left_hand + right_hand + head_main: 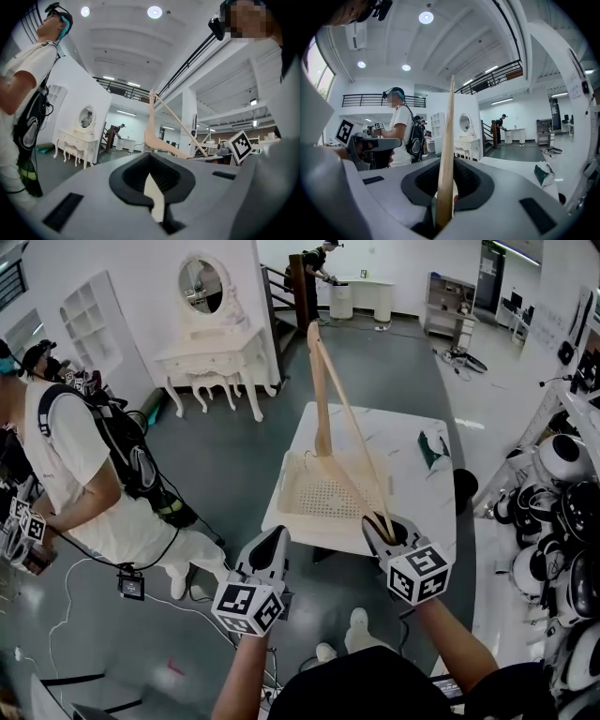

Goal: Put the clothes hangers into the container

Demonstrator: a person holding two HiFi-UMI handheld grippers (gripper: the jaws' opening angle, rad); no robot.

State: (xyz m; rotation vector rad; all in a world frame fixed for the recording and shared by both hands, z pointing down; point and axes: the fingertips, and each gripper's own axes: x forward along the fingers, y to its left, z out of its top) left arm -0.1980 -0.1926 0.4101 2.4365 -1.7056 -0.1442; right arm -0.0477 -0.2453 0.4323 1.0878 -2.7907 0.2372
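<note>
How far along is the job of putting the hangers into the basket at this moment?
Done: nothing visible; the basket on the table shows only its bare bottom. In hand: the right gripper is clamped on one wooden hanger, which stands over the basket; the left gripper seems to pinch the basket's near rim. Remaining: lower and release this hanger. No other hangers are in view.

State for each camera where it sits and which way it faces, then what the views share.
Head view: on the person's head, steeply down onto the table and basket; shows both forearms, the left hand-held gripper and right hand-held gripper.
Left gripper view: on the left hand-held gripper, along its jaws towards the dressing table; shows those jaws.
Right gripper view: on the right hand-held gripper, along its jaws, shut on the hanger; shows those jaws.
Shared: all three show the hanger.
</note>
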